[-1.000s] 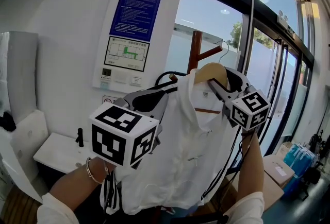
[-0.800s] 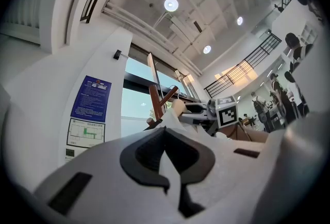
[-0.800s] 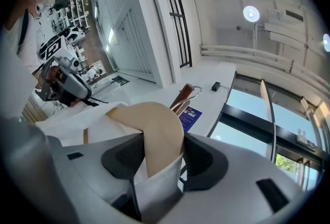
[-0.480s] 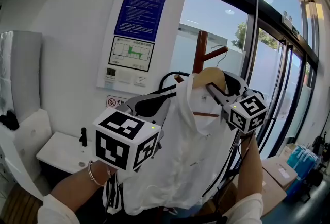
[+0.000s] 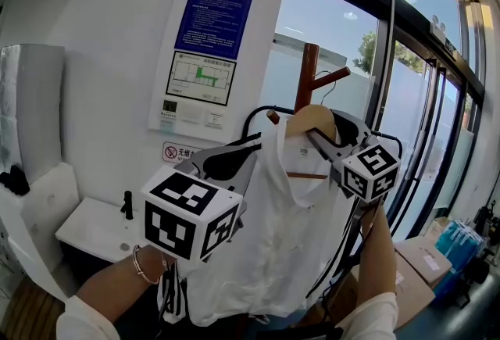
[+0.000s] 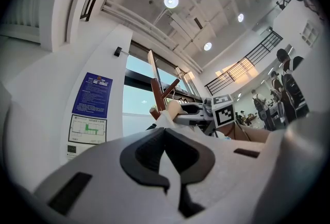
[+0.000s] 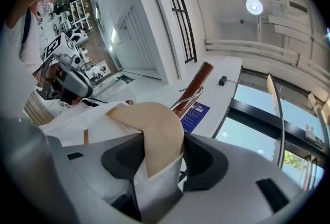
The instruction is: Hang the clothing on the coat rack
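A white shirt [image 5: 273, 245] with black trim hangs on a pale wooden hanger [image 5: 312, 118] in front of the brown wooden coat rack [image 5: 307, 80]. My right gripper [image 5: 324, 137] is shut on the hanger's right shoulder, with shirt fabric caught under it. In the right gripper view the hanger [image 7: 154, 130] sits between the pads of that gripper [image 7: 160, 158], and its metal hook [image 7: 188, 97] lies close by the rack pole [image 7: 195, 84]. My left gripper [image 5: 234, 155] is shut on the shirt's left shoulder. The left gripper view shows that gripper [image 6: 167, 140] pinching white cloth, with the rack [image 6: 156, 84] beyond.
A white wall with a blue poster [image 5: 215, 14] stands just behind the rack. Tall glass doors [image 5: 422, 119] run along the right. A white low cabinet [image 5: 86, 225] is at the lower left, and cardboard boxes [image 5: 422, 260] and blue packs [image 5: 457, 241] lie at the lower right.
Both grippers and the shirt have shifted only slightly. The hanger's top now sits a little closer to the rack pole and under its peg. Both grips are unchanged.
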Demonstrator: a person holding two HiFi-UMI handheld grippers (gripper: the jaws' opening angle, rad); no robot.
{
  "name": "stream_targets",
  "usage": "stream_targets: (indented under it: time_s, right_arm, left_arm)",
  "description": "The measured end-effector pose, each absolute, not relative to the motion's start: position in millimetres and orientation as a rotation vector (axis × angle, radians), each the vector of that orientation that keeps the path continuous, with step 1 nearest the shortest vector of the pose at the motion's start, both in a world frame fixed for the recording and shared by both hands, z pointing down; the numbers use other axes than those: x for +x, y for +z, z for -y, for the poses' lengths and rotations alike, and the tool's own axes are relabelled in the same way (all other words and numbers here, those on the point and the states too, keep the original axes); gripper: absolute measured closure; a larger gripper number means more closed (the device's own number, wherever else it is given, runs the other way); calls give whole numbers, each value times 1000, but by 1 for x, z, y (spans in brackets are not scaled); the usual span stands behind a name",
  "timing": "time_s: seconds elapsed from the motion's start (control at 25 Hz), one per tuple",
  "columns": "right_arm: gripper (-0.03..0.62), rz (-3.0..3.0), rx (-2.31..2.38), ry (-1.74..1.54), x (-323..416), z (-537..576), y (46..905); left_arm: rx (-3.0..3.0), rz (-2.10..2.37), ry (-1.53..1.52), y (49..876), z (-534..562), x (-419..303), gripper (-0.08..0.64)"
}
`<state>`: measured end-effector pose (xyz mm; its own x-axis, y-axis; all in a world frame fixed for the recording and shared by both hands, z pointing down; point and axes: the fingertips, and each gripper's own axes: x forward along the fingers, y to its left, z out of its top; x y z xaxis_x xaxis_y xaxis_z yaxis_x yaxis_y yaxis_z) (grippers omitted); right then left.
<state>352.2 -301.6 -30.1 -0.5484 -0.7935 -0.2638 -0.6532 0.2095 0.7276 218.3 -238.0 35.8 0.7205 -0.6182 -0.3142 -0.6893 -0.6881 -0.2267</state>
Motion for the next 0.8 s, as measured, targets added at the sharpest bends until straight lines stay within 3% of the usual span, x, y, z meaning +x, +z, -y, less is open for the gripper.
stream_targets:
  time_s: [0.8]
  right_arm:
    - [359, 2354, 1330, -1175, 347, 308, -15]
  left_arm:
    - [-2654, -1029, 250, 63, 241, 229, 552]
